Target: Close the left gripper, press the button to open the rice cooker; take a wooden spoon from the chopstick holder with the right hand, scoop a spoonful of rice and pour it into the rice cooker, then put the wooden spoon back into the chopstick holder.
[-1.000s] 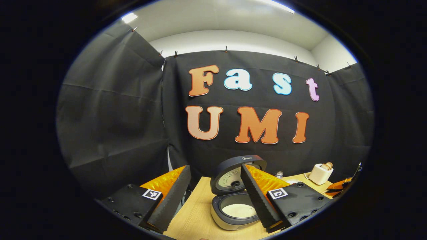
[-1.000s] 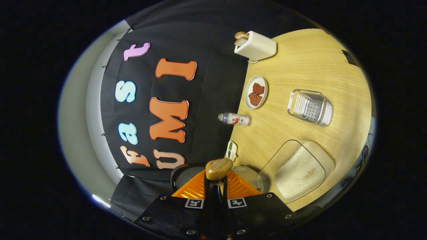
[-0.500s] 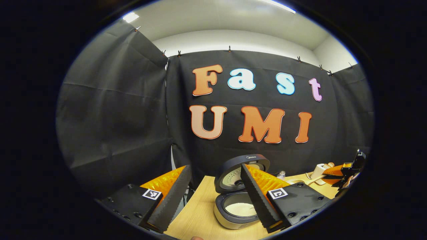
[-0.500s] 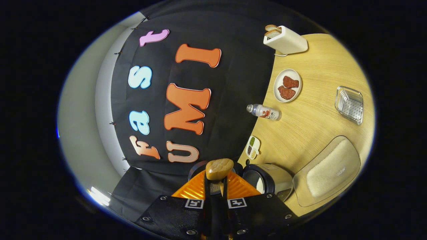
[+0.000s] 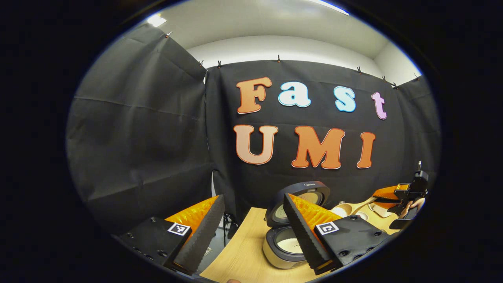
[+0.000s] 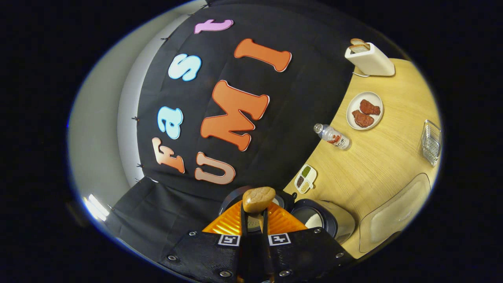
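Right tongs [image 6: 253, 224] clamped tight on wooden spoon [image 6: 258, 199], bowl poking out above rice cooker [image 6: 322, 220]. Left tongs [image 5: 251, 232] spread wide, gripping nothing. Cooker lid [image 5: 300, 198] up, rice inside, resting on counter [image 5: 239, 255]. Rice tray [image 6: 395, 214] just beside the cooker.

Pale wood-grain counter [image 6: 377, 165]; rice cooker [image 5: 281, 251] with a dark grey lid and light body, white rice inside; tan wooden spoon [image 6: 258, 199]; beside the cooker, cream toaster [image 6: 369, 61], white plate [image 6: 353, 106] with reddish-brown pieces
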Demonstrator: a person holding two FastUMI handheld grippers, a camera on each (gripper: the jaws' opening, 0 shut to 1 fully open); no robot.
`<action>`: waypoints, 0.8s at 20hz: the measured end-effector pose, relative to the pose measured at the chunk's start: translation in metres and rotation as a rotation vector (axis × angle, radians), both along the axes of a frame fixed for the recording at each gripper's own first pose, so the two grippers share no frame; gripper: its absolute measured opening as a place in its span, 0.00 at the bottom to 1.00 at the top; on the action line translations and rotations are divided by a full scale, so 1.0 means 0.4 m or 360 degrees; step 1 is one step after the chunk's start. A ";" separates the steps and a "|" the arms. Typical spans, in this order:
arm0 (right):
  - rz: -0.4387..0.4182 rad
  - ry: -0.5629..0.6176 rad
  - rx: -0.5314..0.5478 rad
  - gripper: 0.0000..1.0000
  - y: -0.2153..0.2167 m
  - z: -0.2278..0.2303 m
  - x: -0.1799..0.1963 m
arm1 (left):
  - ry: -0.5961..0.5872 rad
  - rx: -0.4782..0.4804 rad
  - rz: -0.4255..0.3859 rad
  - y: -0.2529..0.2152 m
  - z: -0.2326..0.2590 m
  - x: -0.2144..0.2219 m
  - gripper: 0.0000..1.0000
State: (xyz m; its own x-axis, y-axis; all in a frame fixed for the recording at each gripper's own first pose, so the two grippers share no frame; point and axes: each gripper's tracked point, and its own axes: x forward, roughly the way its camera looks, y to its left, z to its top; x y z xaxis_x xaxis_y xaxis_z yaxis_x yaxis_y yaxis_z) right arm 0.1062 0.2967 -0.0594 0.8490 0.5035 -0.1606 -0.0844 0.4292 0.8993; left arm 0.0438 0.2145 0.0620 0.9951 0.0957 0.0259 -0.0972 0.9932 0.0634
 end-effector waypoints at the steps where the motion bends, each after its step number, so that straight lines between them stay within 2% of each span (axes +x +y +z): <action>1: 0.0001 -0.0027 -0.0049 0.12 0.008 0.008 0.004 | 0.0003 -0.0001 0.0006 0.004 0.000 0.000 0.98; 4: -0.0002 -0.0085 -0.0142 0.12 0.021 0.017 0.017 | 0.0006 -0.0007 0.0023 0.023 -0.006 0.007 0.98; 16: 0.0004 -0.0163 -0.0273 0.12 0.051 0.022 0.026 | 0.0016 -0.0002 0.0024 0.021 -0.017 0.028 0.98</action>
State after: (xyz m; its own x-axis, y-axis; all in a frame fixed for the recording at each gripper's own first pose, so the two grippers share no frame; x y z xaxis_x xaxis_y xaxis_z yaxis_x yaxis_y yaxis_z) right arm 0.1167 0.3171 -0.0506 0.8642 0.4781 -0.1568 -0.1730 0.5750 0.7997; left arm 0.0548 0.2228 0.0553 0.9937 0.1110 0.0159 -0.1118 0.9917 0.0629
